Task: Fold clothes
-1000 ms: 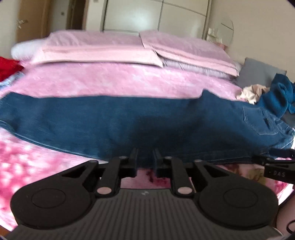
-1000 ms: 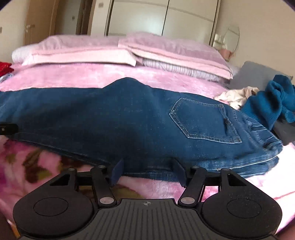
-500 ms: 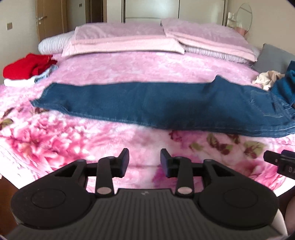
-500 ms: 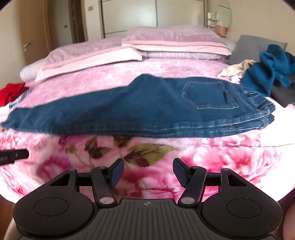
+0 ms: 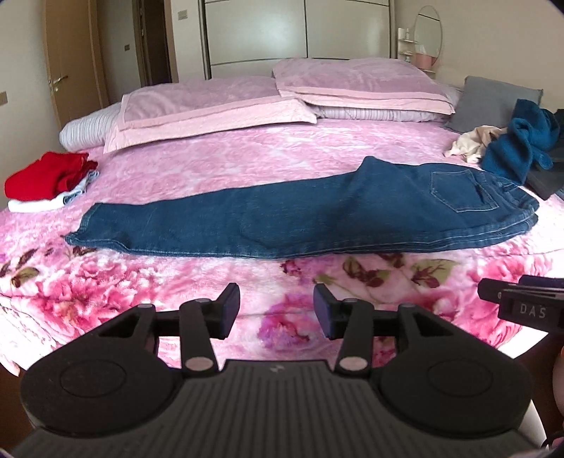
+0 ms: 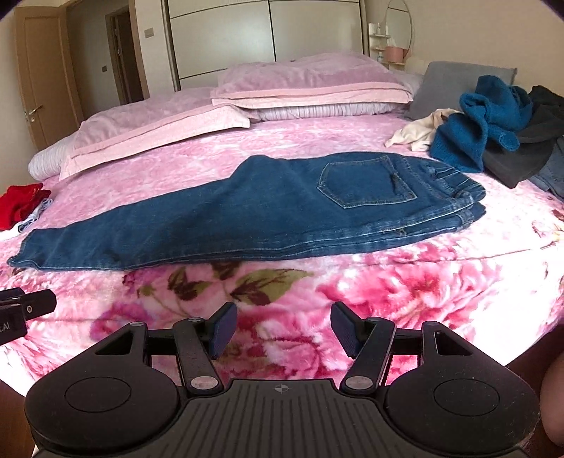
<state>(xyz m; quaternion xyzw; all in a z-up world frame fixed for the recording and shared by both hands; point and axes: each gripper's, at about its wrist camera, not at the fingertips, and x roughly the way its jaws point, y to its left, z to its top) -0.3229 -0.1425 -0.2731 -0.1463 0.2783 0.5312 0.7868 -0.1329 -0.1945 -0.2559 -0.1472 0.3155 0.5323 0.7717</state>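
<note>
- Jeans [image 5: 299,218] lie flat on the bed [image 5: 246,162], folded lengthwise, one leg stacked on the other.
- Landmark: jeans. Waistband end sits at the right, hem end at the left; back pocket [image 6: 366,183] faces up near the waistband.
- Left tool [image 5: 276,310] hovers over the floral blanket [image 5: 176,282], on the near side of the jeans, apart from them. Jaws wide open, nothing between them.
- Right tool [image 6: 283,329] also on the near side of the jeans, not touching. Jaws wide open, empty.
- Right tool tip shows at the right edge of the left wrist view, left tool tip at the left edge of the right wrist view; the two are side by side.
- Red pile [image 5: 46,176] of folded clothes is beyond the jeans' hem end, at the left, on top of white and pale blue items.
- Teal sweater [image 6: 483,119] is heaped just past the waistband end, at the right, close to the jeans; contact cannot be told.
- Cream cloth [image 6: 419,132] lies crumpled beside the sweater, behind the waistband.
- Black garment [image 6: 521,155] sits right of the sweater.
- Grey cushion [image 5: 493,102] is behind the sweater.
- Two pink pillows [image 5: 282,95] lie at the far side of the jeans, by the headboard end.
- Wardrobe [image 5: 296,31] and a round mirror [image 5: 427,33] stand behind the pillows; wooden door [image 5: 67,63] far left.
</note>
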